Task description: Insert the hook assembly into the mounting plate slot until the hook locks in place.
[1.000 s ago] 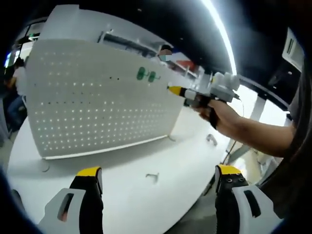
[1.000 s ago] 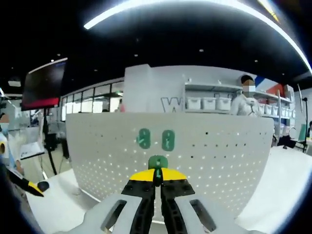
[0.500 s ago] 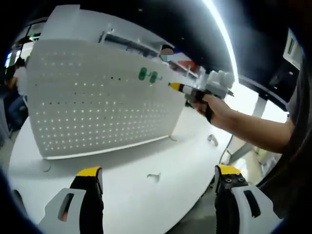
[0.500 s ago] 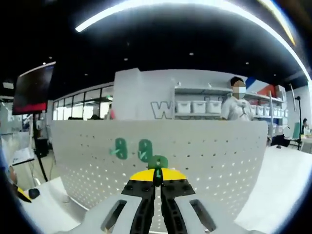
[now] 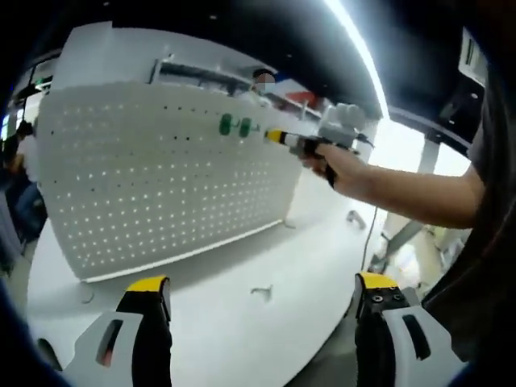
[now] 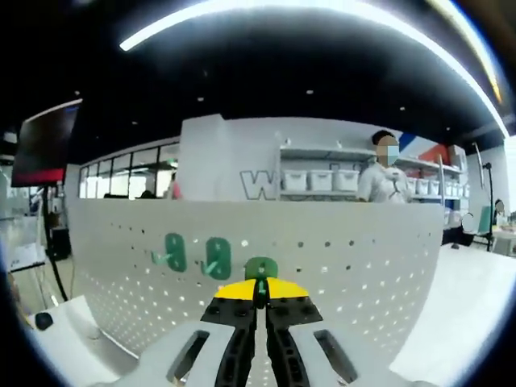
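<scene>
1. The counter (image 5: 242, 322) was a broad white surface carrying an upright white pegboard, the mounting plate (image 5: 145, 185), which spanned most of both views.
2. A person's arm (image 5: 403, 193) reached in from the right of the left gripper view, holding the right tool (image 5: 278, 137) up near the plate's upper edge.
3. The left tool (image 5: 262, 294) hung low over the counter with its jaws spread wide and nothing between them, well apart from the plate.
4. In the right gripper view the right tool (image 6: 260, 292) had its jaws pressed together on a small green hook (image 6: 260, 268), which stuck up just above the yellow tips.
5. Two green hooks (image 6: 196, 256) already sat side by side on the plate; the held hook lay just beside them, to their right, close against the perforated face. Whether it touched the plate could not be told.
6. Two small metal pieces (image 5: 262, 292) lay loose on the counter in front of the plate.
7. Risks, as a judgement: the hook's pegs could miss the holes if the tool approached tilted, since the holes are small and closely spaced; pushing off-axis could twist the hook in the narrow grip or rock the free-standing plate; releasing before it locked could drop it.
</scene>
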Motion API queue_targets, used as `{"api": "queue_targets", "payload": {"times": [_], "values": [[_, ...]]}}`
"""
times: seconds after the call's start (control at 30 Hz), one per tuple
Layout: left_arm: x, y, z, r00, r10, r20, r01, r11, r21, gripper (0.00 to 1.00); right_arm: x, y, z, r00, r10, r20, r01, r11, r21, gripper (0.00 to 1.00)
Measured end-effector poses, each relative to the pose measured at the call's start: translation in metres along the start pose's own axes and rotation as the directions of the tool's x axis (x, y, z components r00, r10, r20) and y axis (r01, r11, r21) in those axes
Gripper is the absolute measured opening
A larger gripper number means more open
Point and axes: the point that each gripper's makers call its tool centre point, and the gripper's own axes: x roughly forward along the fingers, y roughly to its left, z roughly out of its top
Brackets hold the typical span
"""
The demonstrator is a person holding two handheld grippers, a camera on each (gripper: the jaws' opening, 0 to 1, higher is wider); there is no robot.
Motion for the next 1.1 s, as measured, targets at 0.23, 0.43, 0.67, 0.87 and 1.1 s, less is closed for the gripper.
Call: {"api": "queue_targets", "payload": {"times": [0.23, 0.43, 0.67, 0.87, 1.1], "values": [[0.0, 0.002, 0.004, 1.0, 0.002, 0.008, -0.002, 1.0, 0.0, 0.96, 0.011, -0.002, 0.013, 1.0, -0.001, 0.03, 0.002, 0.999, -0.035, 0.0], [0.0, 0.002, 0.003, 1.0, 0.004, 0.005, -0.004, 1.0, -0.004, 0.96, 0.012, -0.002, 0.028, 0.998, -0.008, 0.067, 0.012, 0.998, -0.06, 0.0], [-0.001, 0.004, 0.002, 1.0, 0.01, 0.006, -0.009, 1.0, -0.014, 0.95, 0.013, -0.001, 0.026, 0.998, -0.008, 0.059, 0.012, 0.998, -0.064, 0.0], [-0.001, 0.004, 0.002, 1.0, 0.008, 0.01, -0.007, 1.0, -0.027, 0.94, 0.016, -0.003, 0.025, 0.998, -0.015, 0.059, 0.019, 0.998, -0.068, 0.0], [0.003, -0.001, -0.001, 1.0, -0.005, 0.002, 0.005, 0.999, -0.032, 0.94, 0.017, -0.005, 0.021, 0.998, -0.019, 0.061, 0.022, 0.998, -0.059, 0.0]]}}
